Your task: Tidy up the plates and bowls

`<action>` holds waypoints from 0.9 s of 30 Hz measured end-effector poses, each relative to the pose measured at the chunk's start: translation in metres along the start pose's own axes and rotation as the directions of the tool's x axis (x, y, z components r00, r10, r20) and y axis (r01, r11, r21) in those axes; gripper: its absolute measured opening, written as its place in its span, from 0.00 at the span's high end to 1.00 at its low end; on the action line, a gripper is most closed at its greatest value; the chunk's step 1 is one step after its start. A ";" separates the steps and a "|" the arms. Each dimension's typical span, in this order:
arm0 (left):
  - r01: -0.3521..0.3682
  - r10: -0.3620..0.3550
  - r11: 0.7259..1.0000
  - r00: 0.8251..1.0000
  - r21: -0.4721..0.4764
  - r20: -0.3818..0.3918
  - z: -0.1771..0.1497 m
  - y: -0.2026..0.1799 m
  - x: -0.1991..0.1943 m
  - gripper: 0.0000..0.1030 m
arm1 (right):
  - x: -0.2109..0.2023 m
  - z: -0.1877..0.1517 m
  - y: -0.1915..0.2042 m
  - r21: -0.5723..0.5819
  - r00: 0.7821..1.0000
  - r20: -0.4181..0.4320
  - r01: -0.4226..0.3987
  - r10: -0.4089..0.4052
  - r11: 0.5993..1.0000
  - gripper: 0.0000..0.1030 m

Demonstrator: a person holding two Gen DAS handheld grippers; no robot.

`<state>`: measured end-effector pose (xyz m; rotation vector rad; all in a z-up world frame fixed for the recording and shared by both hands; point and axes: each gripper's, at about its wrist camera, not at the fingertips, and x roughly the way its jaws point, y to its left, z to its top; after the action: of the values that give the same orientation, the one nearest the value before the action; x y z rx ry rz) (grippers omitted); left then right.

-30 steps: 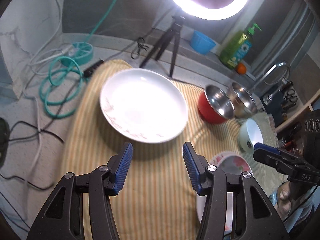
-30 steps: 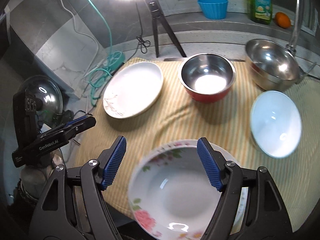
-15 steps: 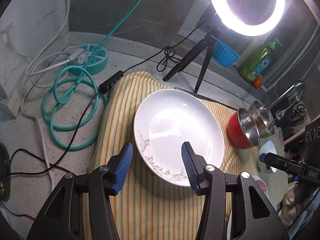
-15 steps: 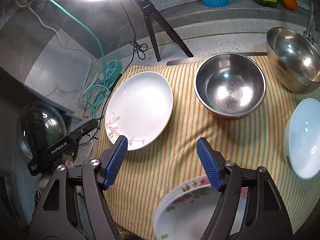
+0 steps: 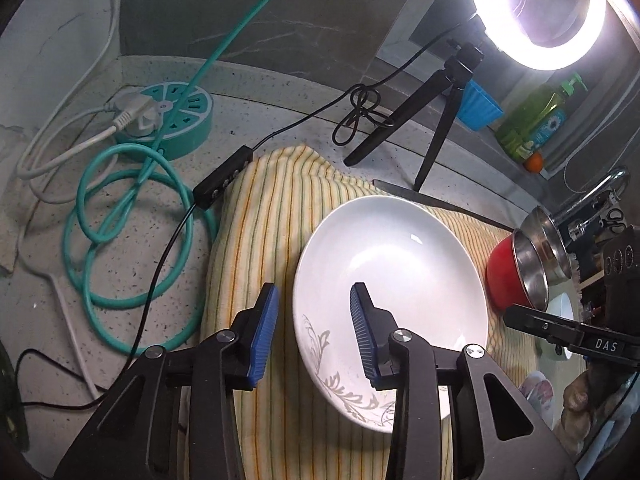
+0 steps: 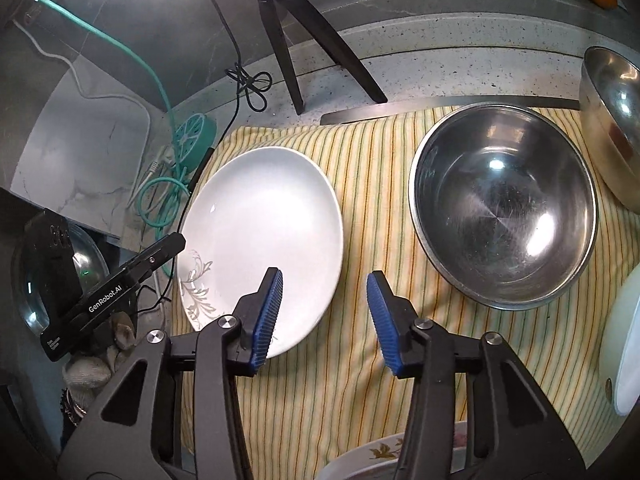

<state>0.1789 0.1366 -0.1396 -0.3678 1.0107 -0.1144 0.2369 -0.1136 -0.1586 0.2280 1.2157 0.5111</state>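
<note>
Two printed labels are readable: "GenRobot.AI" on the left gripper (image 6: 168, 246) and "DAS" on the right gripper (image 5: 520, 316). Both sets of jaws have just been closing yet stand apart, gripping nothing. The white plate (image 5: 390, 300) lies on the striped cloth (image 6: 372, 152), its rim now between each gripper's fingers, nearer than a second ago. The flowered bowl (image 6: 372, 456) has slid toward the right view's bottom edge.

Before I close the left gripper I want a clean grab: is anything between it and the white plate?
Nothing visible. The left gripper has just been closing and its jaws straddle the white plate's near-left rim, one finger over the striped cloth, the other over the plate. No other dish lies between.
</note>
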 end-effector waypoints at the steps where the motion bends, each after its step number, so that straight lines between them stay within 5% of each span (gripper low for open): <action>1: 0.000 0.000 1.000 1.000 -0.001 -0.004 0.001 0.001 0.002 0.68 | 0.003 0.001 -0.001 0.001 1.000 -0.007 0.000 0.000 1.000 0.60; 9: 0.007 -0.008 1.000 0.999 -0.015 -0.038 0.005 0.007 0.015 0.75 | 0.018 0.006 -0.002 -0.003 0.999 -0.036 0.023 -0.023 1.000 0.68; 16: 0.019 -0.020 1.000 0.998 -0.007 -0.059 0.006 0.003 0.022 0.82 | 0.029 0.008 0.001 -0.015 0.998 -0.060 0.019 -0.019 1.000 0.87; 27: 0.024 -0.026 0.999 0.998 -0.036 -0.059 0.003 0.005 0.019 0.82 | 0.026 0.005 0.005 -0.021 0.998 -0.061 0.022 -0.024 1.000 0.87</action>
<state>0.1915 0.1375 -0.1550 -0.4108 1.0678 -0.1305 0.2474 -0.0957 -0.1767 0.1819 1.2712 0.5135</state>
